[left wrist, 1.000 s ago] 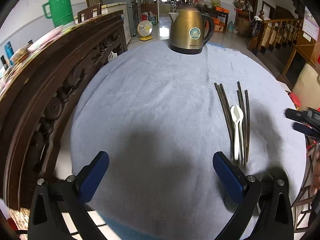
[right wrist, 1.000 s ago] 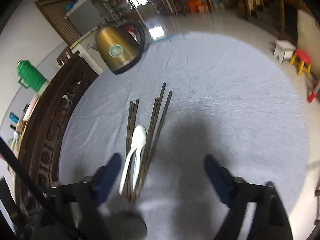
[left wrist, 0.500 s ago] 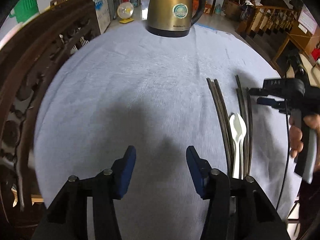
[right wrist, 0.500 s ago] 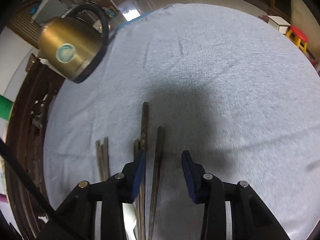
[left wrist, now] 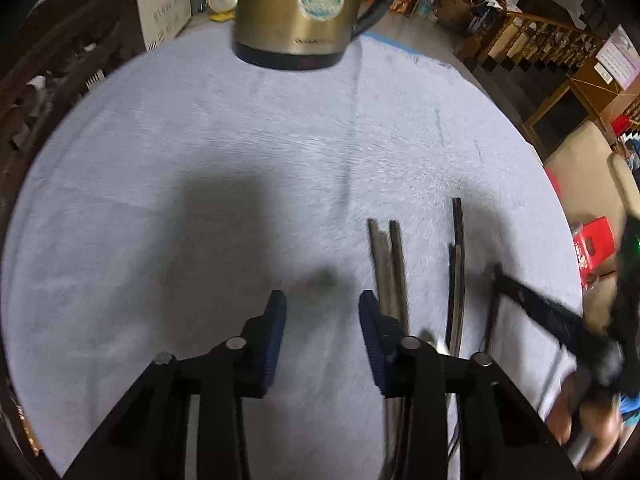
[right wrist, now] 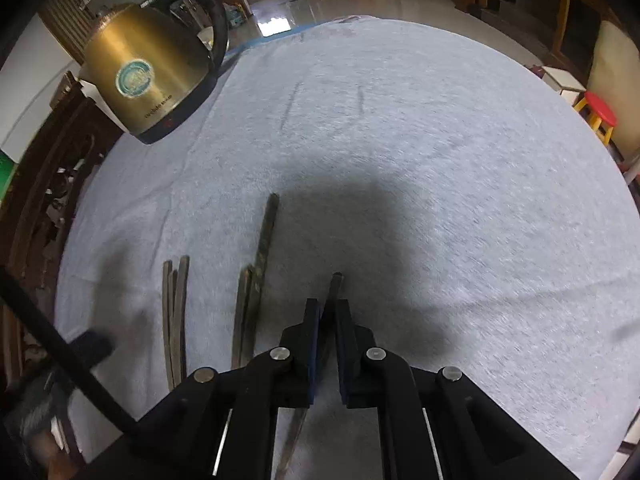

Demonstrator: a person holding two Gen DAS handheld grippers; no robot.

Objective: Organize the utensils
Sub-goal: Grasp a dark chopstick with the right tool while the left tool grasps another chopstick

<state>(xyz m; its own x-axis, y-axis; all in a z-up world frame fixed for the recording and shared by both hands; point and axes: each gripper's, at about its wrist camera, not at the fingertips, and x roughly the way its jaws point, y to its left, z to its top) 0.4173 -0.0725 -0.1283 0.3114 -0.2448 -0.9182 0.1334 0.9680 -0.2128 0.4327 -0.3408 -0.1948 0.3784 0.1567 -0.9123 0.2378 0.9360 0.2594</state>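
Observation:
Several dark wooden chopsticks lie on a grey cloth-covered round table. In the right wrist view my right gripper is shut on one chopstick, whose tip sticks out past the blue pads. A middle group and a left group lie beside it. In the left wrist view my left gripper is open and empty, its right finger just left of a chopstick pair. More chopsticks lie further right. The right gripper shows there, blurred.
A brass electric kettle stands at the far side of the table, also in the right wrist view. A carved dark wooden bench back runs along the table's left. A red stool stands beyond the right edge.
Both grippers moved forward and lower over the table. My right gripper closed onto the rightmost chopstick. My left gripper stayed open. The white spoon is now hidden from view.

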